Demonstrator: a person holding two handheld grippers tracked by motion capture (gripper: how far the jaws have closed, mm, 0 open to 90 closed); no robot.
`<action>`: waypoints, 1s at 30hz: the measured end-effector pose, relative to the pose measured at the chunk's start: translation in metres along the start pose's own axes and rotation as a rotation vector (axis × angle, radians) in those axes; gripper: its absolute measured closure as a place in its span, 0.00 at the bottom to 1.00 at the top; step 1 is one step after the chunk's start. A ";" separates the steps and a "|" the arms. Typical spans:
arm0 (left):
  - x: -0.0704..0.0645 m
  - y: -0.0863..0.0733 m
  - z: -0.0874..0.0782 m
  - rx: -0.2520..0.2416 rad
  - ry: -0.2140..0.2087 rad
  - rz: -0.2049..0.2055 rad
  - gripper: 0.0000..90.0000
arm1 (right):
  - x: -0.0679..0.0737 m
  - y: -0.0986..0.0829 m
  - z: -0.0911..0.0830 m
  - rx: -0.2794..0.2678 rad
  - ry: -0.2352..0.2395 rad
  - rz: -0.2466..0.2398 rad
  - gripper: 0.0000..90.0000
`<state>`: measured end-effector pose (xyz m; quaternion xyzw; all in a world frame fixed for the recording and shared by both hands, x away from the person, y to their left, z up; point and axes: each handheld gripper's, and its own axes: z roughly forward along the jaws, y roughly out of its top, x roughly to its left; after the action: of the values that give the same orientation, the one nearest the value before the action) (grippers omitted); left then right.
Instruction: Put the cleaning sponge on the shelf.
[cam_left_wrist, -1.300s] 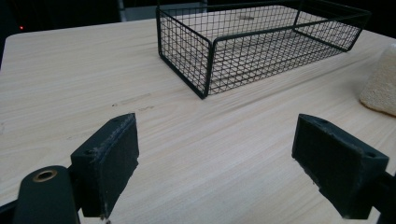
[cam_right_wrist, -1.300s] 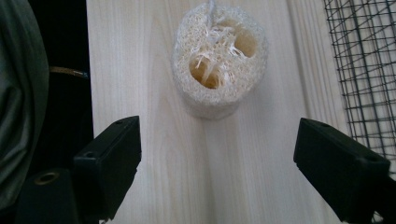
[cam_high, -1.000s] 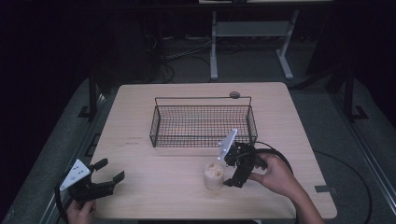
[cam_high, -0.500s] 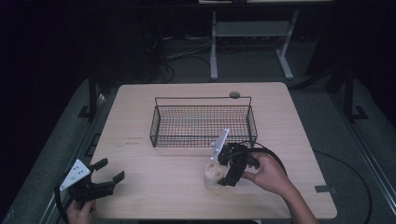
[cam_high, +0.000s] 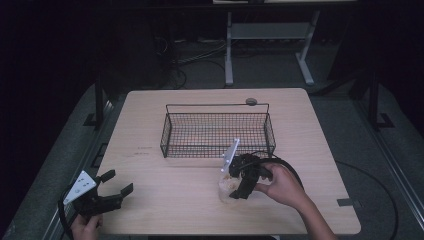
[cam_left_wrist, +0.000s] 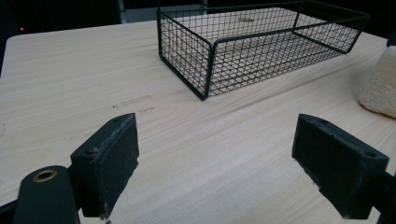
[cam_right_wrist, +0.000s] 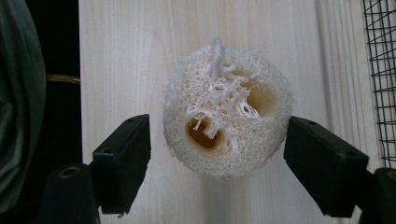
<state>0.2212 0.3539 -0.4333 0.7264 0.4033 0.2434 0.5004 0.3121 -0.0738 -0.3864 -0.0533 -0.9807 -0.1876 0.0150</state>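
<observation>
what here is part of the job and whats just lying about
In the job: loofah sponge, right gripper with its open jaws either side of it, wire basket.
Lying about: left gripper idle and open, small round disc at the table's far edge.

No words to read here.
I can't find any letters, numbers or signs on my worktop.

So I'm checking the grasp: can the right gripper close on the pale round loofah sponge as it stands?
Probably yes: the right gripper has its jaws open on either side of the loofah sponge, with only bare wooden table around it.
</observation>
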 end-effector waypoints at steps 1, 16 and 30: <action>0.000 0.000 0.000 0.000 0.001 0.000 0.16 | 0.000 0.000 0.000 0.000 0.000 0.000 0.25; 0.001 0.000 -0.001 -0.006 0.002 -0.006 0.15 | 0.001 0.001 0.001 -0.002 0.011 -0.013 0.33; 0.000 0.000 0.000 -0.001 0.003 -0.001 0.16 | -0.005 0.002 -0.020 -0.046 0.010 -0.022 0.33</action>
<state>0.2207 0.3539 -0.4331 0.7255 0.4042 0.2443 0.5006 0.3173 -0.0797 -0.3670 -0.0419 -0.9765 -0.2107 0.0166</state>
